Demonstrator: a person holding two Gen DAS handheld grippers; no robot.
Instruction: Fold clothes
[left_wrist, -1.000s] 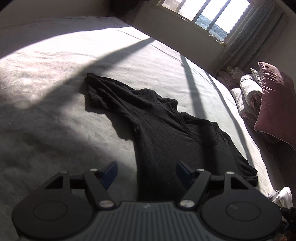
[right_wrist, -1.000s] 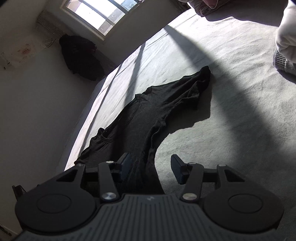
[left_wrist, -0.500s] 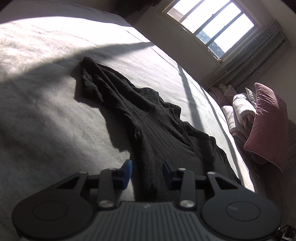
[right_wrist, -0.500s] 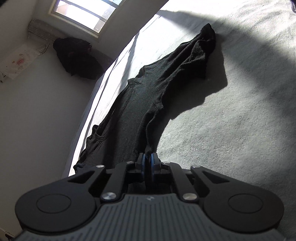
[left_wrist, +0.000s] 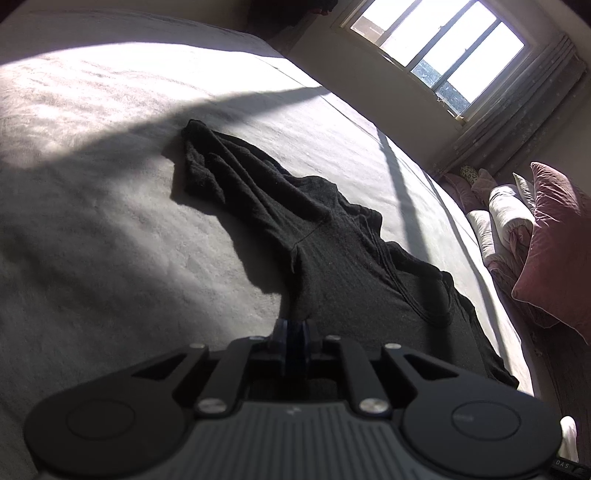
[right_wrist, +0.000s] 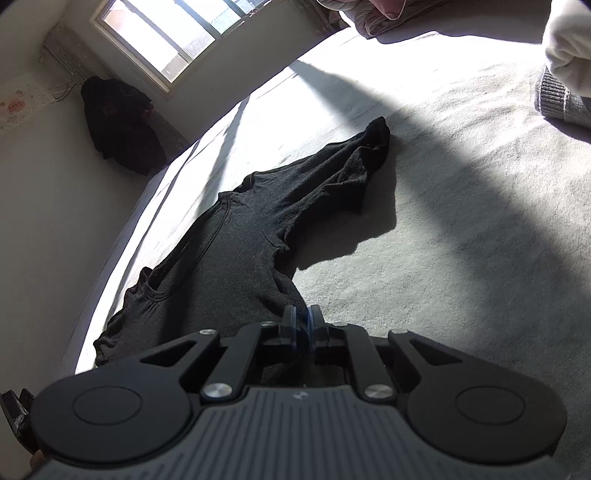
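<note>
A black T-shirt (left_wrist: 332, 258) lies spread on a grey bed (left_wrist: 110, 221), one sleeve stretched to the far left, its neckline toward the right. My left gripper (left_wrist: 294, 325) is shut on the shirt's near hem edge. In the right wrist view the same black T-shirt (right_wrist: 240, 251) runs from its sleeve at upper right down to the gripper. My right gripper (right_wrist: 303, 317) is shut on the shirt's near edge, on its right side. The pinched cloth is hidden between the blue pads.
Pink and white pillows (left_wrist: 546, 236) are piled at the bed's right side under a window (left_wrist: 436, 48). A grey knit garment (right_wrist: 561, 99) lies on the bed at the far right. A dark bundle of clothes (right_wrist: 118, 125) sits by the wall.
Both grippers were open over the shirt's hem a second ago. The right one closed on the cloth first, then the left closed. The shirt's near edge is now gathered toward each gripper.
</note>
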